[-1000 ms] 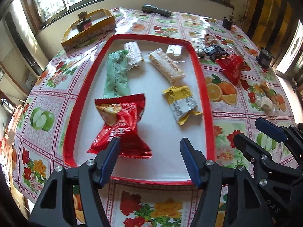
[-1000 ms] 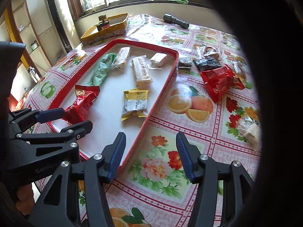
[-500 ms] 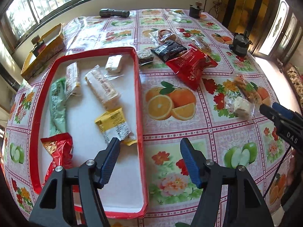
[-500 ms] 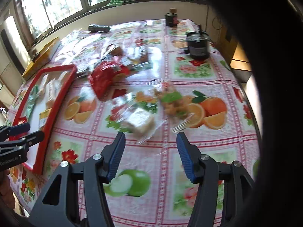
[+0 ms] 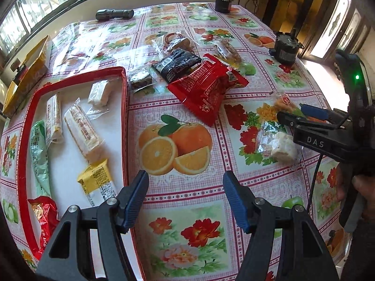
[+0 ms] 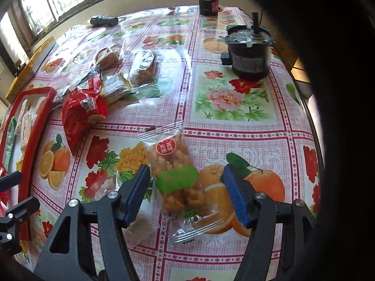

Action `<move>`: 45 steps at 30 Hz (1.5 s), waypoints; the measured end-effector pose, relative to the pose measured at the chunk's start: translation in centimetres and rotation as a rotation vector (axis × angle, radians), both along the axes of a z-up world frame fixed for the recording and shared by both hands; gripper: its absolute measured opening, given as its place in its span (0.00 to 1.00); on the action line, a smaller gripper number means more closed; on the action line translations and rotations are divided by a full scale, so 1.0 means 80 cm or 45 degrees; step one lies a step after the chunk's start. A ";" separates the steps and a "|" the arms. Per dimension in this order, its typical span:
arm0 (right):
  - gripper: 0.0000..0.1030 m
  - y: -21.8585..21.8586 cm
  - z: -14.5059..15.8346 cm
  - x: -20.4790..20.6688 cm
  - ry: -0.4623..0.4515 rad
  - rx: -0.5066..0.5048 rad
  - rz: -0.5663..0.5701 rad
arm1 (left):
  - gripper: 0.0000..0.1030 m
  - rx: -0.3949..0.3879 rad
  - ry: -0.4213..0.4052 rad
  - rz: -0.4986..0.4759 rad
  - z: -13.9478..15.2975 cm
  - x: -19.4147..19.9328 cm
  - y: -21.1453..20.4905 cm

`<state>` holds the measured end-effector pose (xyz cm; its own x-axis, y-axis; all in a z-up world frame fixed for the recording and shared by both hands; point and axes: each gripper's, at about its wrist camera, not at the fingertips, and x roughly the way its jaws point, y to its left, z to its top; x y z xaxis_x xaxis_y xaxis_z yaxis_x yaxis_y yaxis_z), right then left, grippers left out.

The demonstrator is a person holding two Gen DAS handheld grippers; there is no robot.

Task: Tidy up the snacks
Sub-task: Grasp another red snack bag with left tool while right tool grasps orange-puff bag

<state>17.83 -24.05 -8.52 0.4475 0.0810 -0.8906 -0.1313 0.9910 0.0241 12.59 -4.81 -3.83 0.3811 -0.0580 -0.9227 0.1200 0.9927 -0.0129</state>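
Note:
A red-rimmed white tray [image 5: 124,107] at the left holds several wrapped snacks, among them a yellow packet [image 5: 97,181] and a green one [image 5: 38,154]. Loose snacks lie on the floral tablecloth: a big red bag [image 5: 206,86], a black packet [image 5: 178,64], a white nougat packet [image 5: 281,145]. My left gripper [image 5: 186,197] is open and empty over the cloth right of the tray. My right gripper [image 6: 186,195] is open, its fingers either side of a clear packet of orange fried snacks [image 6: 174,171]. The right gripper also shows in the left wrist view [image 5: 311,114].
A black motor [image 6: 248,51] stands at the back right near the table edge. A black flashlight [image 5: 114,14] lies at the far side, a small dark jar [image 5: 222,3] beyond it. A yellow box [image 5: 25,77] sits at the far left.
Both grippers swung right, away from the tray. The right gripper moved over the loose snacks and now straddles the orange snack packet. Both stay open.

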 end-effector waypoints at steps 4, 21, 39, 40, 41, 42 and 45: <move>0.60 0.011 -0.004 0.002 -0.033 -0.050 0.060 | 0.64 0.000 -0.039 0.001 0.011 0.020 0.002; 0.35 -0.005 0.000 -0.013 -0.072 0.025 0.044 | 0.67 0.173 -0.013 -0.344 0.000 0.129 -0.066; 0.35 -0.002 -0.001 -0.014 -0.106 0.002 0.056 | 0.40 0.044 0.155 -0.314 -0.041 0.152 -0.052; 0.35 -0.002 -0.001 -0.014 -0.108 -0.002 0.052 | 0.39 0.037 0.155 -0.308 -0.040 0.148 -0.051; 0.35 -0.001 -0.001 -0.015 -0.110 -0.007 0.049 | 0.39 0.034 0.156 -0.303 -0.041 0.144 -0.050; 0.35 -0.001 0.000 -0.015 -0.110 -0.009 0.046 | 0.39 0.036 0.157 -0.296 -0.041 0.135 -0.048; 0.35 -0.002 0.001 -0.021 -0.104 -0.024 0.037 | 0.38 0.021 0.166 -0.281 -0.039 0.114 -0.044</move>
<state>16.15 -24.18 -8.48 0.5167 0.0787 -0.8526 -0.1605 0.9870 -0.0061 21.69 -8.29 -6.93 0.2383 -0.1113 -0.9648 0.3319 0.9429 -0.0269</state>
